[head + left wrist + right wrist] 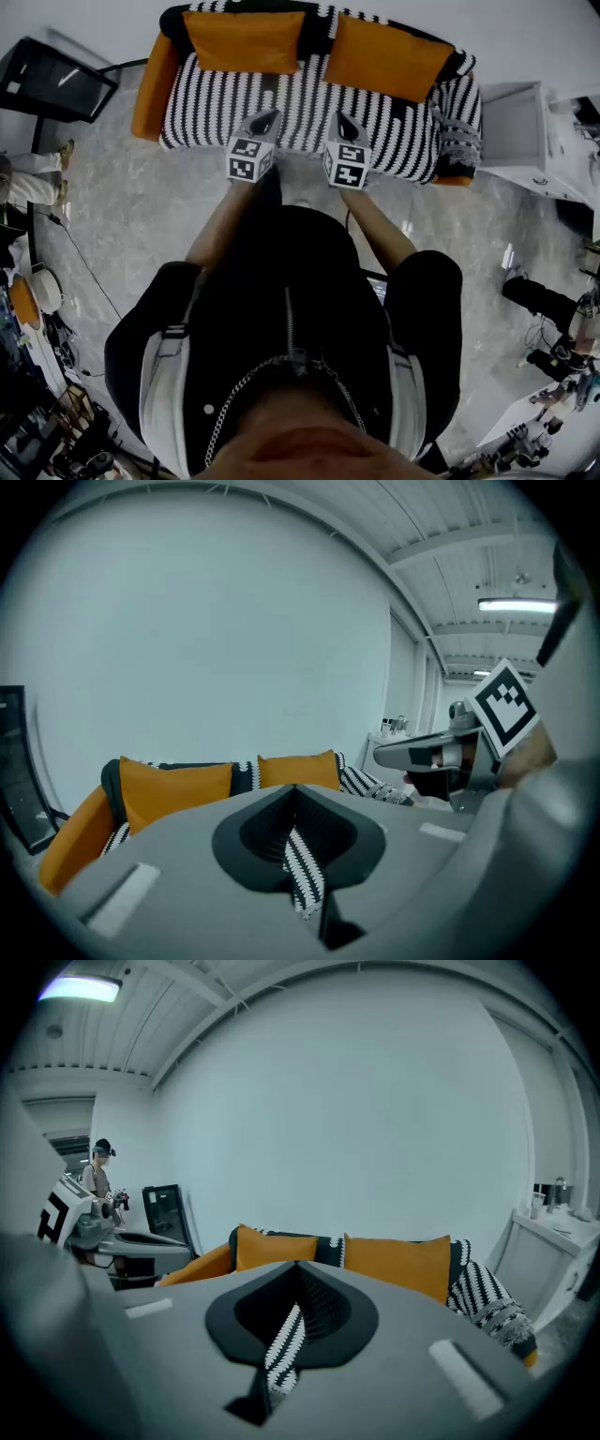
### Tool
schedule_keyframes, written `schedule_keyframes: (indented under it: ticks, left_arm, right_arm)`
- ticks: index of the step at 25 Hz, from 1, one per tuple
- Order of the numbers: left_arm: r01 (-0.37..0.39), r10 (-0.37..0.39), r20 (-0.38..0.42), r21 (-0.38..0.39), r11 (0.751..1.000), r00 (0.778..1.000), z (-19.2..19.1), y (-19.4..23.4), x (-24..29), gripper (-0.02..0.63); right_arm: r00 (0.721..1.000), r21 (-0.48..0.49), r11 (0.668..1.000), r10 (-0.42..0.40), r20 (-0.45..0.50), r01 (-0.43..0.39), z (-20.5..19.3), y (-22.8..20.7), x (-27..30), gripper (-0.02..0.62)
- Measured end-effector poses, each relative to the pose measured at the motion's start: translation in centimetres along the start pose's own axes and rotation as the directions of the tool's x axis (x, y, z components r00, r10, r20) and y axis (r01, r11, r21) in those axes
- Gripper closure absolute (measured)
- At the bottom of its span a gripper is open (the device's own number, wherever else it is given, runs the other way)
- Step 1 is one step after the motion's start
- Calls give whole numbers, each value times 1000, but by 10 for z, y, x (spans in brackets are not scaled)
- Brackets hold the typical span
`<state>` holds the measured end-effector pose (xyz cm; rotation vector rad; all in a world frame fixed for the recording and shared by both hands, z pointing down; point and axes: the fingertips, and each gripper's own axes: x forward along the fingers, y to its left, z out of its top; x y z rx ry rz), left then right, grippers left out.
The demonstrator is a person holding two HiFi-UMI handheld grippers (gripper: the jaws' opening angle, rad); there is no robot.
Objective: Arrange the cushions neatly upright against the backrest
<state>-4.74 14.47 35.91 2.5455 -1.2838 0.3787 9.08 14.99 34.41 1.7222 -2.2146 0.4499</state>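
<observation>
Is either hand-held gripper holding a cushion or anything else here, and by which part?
Nothing is held. The left hand-held gripper and the right hand-held gripper are shut and empty.

The black-and-white striped sofa with orange arms (309,112) shows only in part. In the head view the left orange square cushion (244,39) and the right orange square cushion (386,58) cover most of its backrest. The left gripper (266,118) and the right gripper (341,122) cover bits of the seat's front. In each gripper view that gripper's own grey body hides most of the seat.

The black flat screen (14,761) is cut off by the dark rim of the left gripper view. The white cabinet (534,141) runs off the right edge. The person's black top (291,319) hides the floor under it. The dark pile of small things (37,412) is too small to tell. The far person (98,1180) is too tiny to make out.
</observation>
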Motion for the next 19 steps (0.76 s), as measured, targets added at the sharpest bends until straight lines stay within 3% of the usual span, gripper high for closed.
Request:
schedule_keyframes:
  ticks: [12, 19]
  left_arm:
    - [-15, 15, 14, 18, 1000, 1000, -2, -32, -21, 597]
    - [-13, 12, 10, 21, 1000, 1000, -2, -34, -25, 597]
  right_arm:
    - [998, 17, 998, 64, 24, -64, -6, 10, -31, 594]
    - [998, 12, 998, 55, 26, -56, -5, 6, -33, 594]
